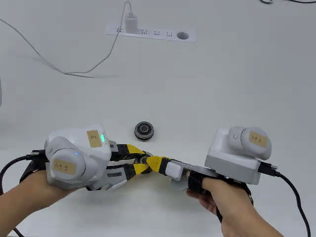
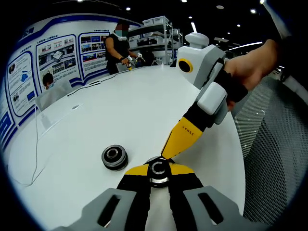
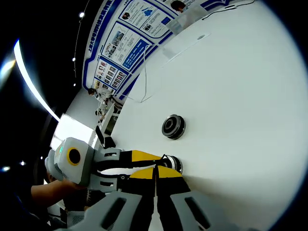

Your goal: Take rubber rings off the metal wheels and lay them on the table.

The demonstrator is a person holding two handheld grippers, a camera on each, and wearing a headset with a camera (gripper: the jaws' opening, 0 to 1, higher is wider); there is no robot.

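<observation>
A small metal wheel (image 1: 143, 160) with a black rubber ring is held just above the white table (image 1: 222, 89). My left gripper (image 1: 140, 161) is shut on it, one yellow-tipped jaw on each side; in the left gripper view the wheel (image 2: 158, 168) sits between the tips of my left gripper (image 2: 159, 175). My right gripper (image 1: 153, 163) comes in from the right with its jaws closed together, tips touching the wheel's rim (image 3: 174, 164). Whether my right gripper (image 3: 156, 172) pinches the ring I cannot tell. A second wheel (image 1: 143, 130) lies flat on the table just beyond, also seen as the second wheel (image 2: 114, 157) (image 3: 173, 126).
A white power strip (image 1: 153, 33) with a plugged-in charger lies at the table's far edge. Its grey cable (image 1: 64, 72) curls over the far left. A person (image 2: 120, 45) stands at the far end of the table.
</observation>
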